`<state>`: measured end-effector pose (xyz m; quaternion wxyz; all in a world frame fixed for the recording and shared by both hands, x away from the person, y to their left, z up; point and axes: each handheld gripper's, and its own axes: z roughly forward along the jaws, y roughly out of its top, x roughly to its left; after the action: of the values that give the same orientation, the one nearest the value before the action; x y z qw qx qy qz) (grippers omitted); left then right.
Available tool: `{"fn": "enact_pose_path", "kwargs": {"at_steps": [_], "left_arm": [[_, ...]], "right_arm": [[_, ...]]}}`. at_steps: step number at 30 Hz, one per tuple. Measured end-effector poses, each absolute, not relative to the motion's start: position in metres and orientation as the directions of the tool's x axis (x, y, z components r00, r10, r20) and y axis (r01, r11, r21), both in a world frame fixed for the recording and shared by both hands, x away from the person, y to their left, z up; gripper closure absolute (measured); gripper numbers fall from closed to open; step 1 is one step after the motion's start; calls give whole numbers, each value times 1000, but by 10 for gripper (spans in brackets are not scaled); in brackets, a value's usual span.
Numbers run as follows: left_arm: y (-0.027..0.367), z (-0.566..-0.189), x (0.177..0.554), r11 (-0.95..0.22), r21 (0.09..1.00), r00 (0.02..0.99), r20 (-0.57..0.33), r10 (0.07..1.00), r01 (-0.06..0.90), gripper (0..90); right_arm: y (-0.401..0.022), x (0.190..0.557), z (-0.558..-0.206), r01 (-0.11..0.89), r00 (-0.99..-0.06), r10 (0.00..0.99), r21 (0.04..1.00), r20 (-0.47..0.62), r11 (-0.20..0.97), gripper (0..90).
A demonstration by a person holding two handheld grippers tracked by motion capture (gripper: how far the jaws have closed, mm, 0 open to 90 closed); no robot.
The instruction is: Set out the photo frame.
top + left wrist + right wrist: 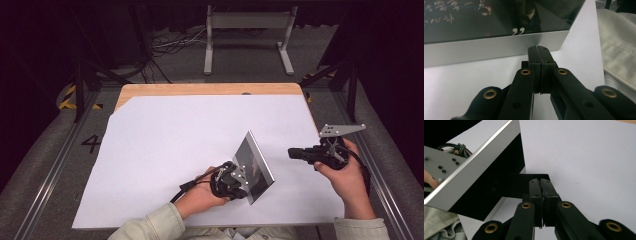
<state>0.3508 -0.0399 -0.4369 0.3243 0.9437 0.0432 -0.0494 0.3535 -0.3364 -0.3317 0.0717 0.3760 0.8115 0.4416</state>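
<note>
1. Clearly, the left claw (537, 47) is pressed together, its tips against the silver edge of a tilted dark-faced box (256, 165) on the white worktop (165, 150).
2. Right claw (540, 180) is also pressed together, holding nothing, just beside the box.
3. Pale writing on the box face is unreadable.

Left gripper (239, 179) near middle of white sheet (165, 145), held in left hand (202, 197), touching near edge of frame (256, 162). Frame tilted, silver rim, dark face. Right gripper (294, 153) in right hand (345, 177), jaws together, pointing left, just right of frame, apart. Stand (248, 35) on far floor.
</note>
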Motion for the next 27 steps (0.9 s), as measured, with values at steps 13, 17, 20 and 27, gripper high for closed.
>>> {"fn": "enact_pose_path", "kwargs": {"at_steps": [13,17,20,27], "left_arm": [[-46,-437,352,-752,645,990,-124,74,136,900],[-36,-433,356,-742,652,987,-124,100,157,879],[-28,-431,359,-740,650,985,-125,121,173,839],[-1,-423,366,-718,666,979,-108,174,201,763]], "right_arm": [[-335,354,-330,582,-684,676,764,274,279,825],[-334,355,-330,571,-682,690,765,242,296,791],[-334,356,-329,572,-673,701,767,236,290,771],[-335,357,-327,550,-664,709,797,237,249,739]]}}
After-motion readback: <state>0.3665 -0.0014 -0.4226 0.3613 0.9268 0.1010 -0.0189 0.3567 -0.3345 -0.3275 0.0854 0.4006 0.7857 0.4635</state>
